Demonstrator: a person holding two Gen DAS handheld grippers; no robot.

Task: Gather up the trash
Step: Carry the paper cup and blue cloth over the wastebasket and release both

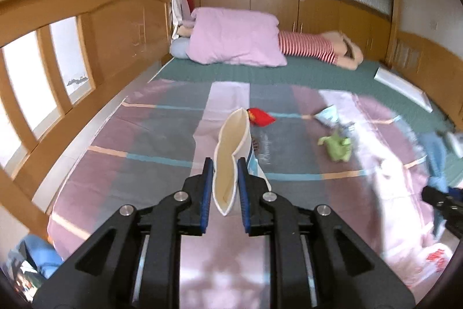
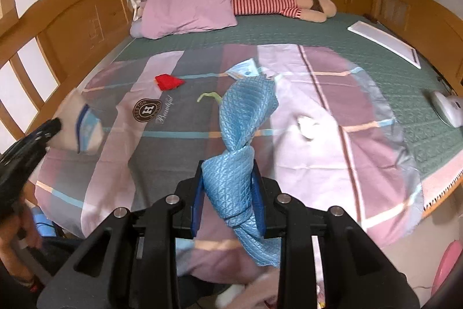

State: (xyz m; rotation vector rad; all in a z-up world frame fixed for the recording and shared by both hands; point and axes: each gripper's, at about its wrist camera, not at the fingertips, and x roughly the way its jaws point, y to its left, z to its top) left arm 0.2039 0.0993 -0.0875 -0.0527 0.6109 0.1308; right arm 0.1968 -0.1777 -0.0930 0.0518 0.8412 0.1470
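The left gripper (image 1: 225, 178) is clamped on a crushed paper cup (image 1: 231, 152), long axis along the fingers, held above the patchwork sheet (image 1: 162, 141); the right gripper (image 2: 228, 181) pinches a twisted blue cloth (image 2: 246, 118) draping forward over that sheet. Remaining trash lies ahead of both claws on the sheet: red wrapper (image 2: 168, 82), green scrap (image 1: 337, 146), pale packet (image 1: 328, 115), white wad (image 2: 306, 126). The wad appears nearest the right gripper; both claws are occupied.
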